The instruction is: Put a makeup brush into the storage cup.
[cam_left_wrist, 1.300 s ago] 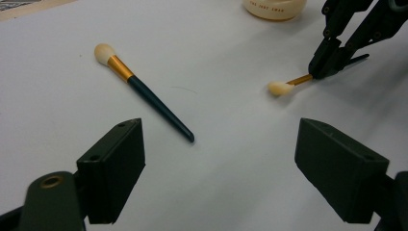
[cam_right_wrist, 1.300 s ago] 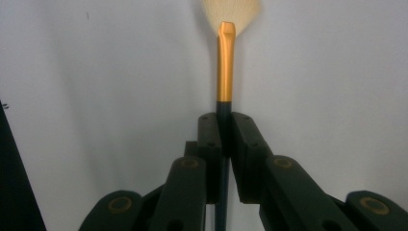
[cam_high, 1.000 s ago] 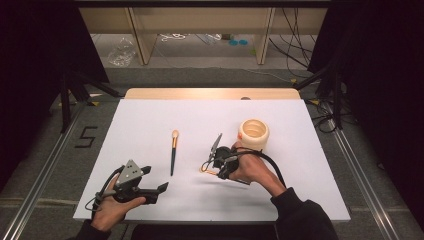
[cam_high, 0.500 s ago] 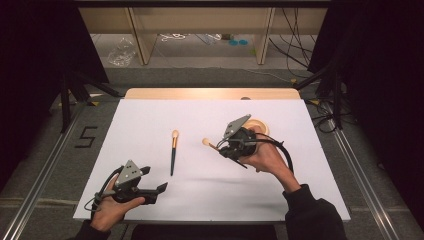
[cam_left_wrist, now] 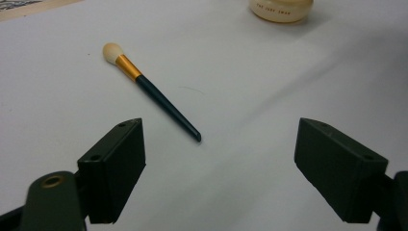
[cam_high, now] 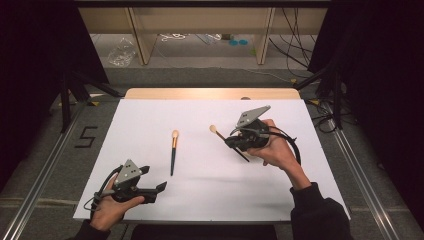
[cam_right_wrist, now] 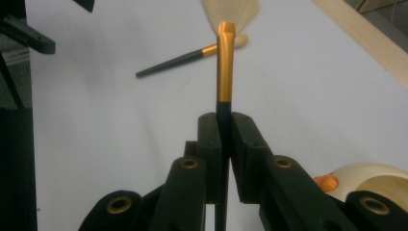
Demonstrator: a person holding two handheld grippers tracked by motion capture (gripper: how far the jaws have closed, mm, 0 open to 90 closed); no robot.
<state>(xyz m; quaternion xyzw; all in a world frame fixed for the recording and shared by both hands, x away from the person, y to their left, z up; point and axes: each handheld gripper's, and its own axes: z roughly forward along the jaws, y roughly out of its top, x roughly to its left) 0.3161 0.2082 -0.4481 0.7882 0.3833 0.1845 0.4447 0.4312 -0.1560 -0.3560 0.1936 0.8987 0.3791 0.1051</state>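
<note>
— Where is the brush you picked up?
— Your right tongs (cam_high: 235, 141) are clenched on its dark handle; the held brush (cam_right_wrist: 224, 72) juts up past the tips, right of centre in the high view.
— And the left tongs (cam_high: 159, 187)?
— Released, low left on the surface (cam_high: 200, 200). The second brush (cam_left_wrist: 149, 91) lies beyond them, untouched.
— The cream jar (cam_left_wrist: 281, 9)?
— Top edge of the left gripper view; I can't quite tell what's inside.

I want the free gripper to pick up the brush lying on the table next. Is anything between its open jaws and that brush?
Nothing visible. The left gripper faces the lying brush across bare white table, jaws apart. The cream jar stands far beyond, and the right gripper holds the other brush off to the side.
</note>
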